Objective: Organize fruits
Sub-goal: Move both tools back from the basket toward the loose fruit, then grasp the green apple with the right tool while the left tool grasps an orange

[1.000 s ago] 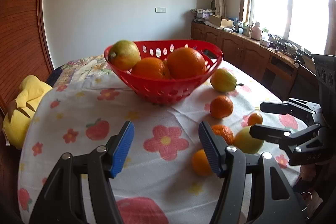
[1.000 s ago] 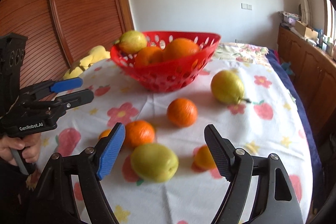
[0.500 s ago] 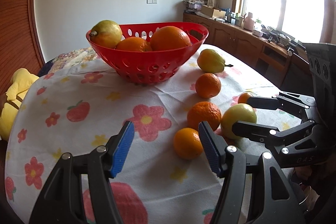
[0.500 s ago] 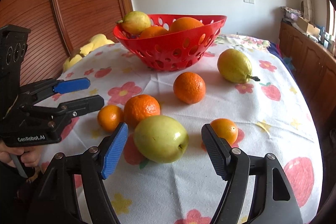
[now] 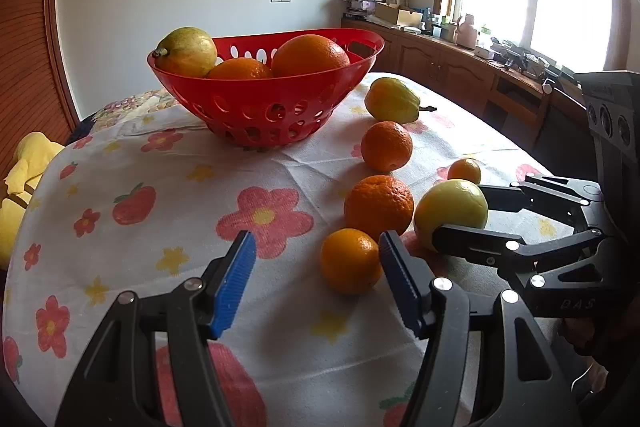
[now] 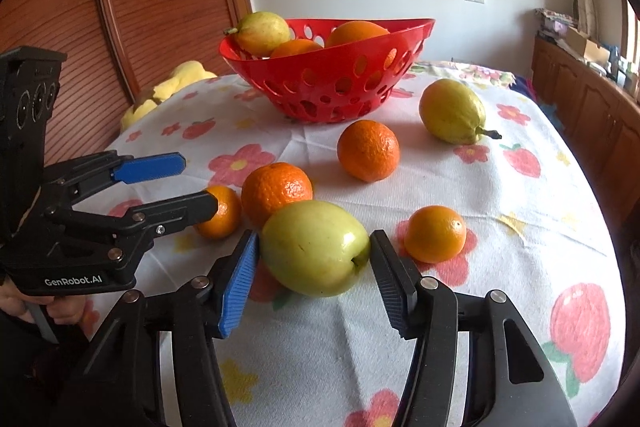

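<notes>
A red basket point(image 5: 264, 107) point(image 6: 332, 83) at the back of the flowered table holds a yellow pear and two oranges. Loose on the cloth lie a yellow pear point(image 6: 452, 111), several oranges and a green apple point(image 6: 314, 247). My right gripper point(image 6: 314, 235) is low over the cloth with its jaws closing, and both pads meet the sides of the green apple point(image 5: 450, 211). My left gripper point(image 5: 316, 237) stands open with nothing between its fingers. A small orange point(image 5: 350, 261) lies just left of its right finger, ahead of the tips.
A yellow plush toy point(image 5: 24, 179) lies beyond the table's left edge. Wooden cabinets point(image 5: 460, 71) run under the window on the right. A hand point(image 6: 60, 307) holds the left gripper's handle. The table edge curves close on the right.
Both grippers have sunk toward the cloth. The right jaws have narrowed from well apart to against the green apple. The left jaws keep the same gap.
</notes>
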Demonstrator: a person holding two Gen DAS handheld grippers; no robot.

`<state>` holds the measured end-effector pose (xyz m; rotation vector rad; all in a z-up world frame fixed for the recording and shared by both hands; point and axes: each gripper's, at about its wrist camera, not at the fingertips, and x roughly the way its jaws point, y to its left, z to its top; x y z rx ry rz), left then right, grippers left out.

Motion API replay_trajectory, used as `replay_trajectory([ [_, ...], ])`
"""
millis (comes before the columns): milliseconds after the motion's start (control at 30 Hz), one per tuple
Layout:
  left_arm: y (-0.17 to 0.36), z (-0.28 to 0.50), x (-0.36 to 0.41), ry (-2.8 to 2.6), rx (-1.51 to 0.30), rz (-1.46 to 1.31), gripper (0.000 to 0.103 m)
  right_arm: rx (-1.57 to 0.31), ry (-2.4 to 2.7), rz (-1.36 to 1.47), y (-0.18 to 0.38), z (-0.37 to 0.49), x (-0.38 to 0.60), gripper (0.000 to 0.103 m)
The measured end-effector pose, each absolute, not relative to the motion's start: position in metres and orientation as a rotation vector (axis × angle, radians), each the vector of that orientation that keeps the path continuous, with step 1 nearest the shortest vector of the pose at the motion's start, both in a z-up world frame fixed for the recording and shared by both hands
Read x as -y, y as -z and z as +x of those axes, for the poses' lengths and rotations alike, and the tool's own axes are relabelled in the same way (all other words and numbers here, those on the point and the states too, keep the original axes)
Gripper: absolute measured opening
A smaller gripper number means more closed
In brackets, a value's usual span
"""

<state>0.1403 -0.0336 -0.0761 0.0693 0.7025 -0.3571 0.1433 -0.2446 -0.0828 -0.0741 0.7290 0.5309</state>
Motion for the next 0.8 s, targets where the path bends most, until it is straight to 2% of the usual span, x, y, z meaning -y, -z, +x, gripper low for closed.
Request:
replay_trajectory([
  [167, 0.076, 0.14, 0.034, 0.36, -0.699, 0.073, 0.065, -0.722, -0.538, -0.05, 0.084, 0.143, 0.247, 0.058],
  [533, 0.073, 0.136, 0.041, 0.392, -0.72, 0.071, 0.058, -0.716, -0.54, -0.06, 0.084, 0.143, 0.247, 0.058],
  [600, 0.073, 0.135, 0.045, 0.395, -0.723, 0.083, 0.056, -0.715, -0.539, -0.072, 0.084, 0.143, 0.245, 0.058],
  [733, 0.075, 0.137, 0.05, 0.388, -0.737, 0.098, 0.044, -0.712, -0.534, -0.089, 0.085, 0.142, 0.241, 0.058],
  [800, 0.077, 0.139, 0.05, 0.383, -0.742, 0.1, 0.043, -0.71, -0.533, -0.093, 0.085, 0.142, 0.241, 0.058],
])
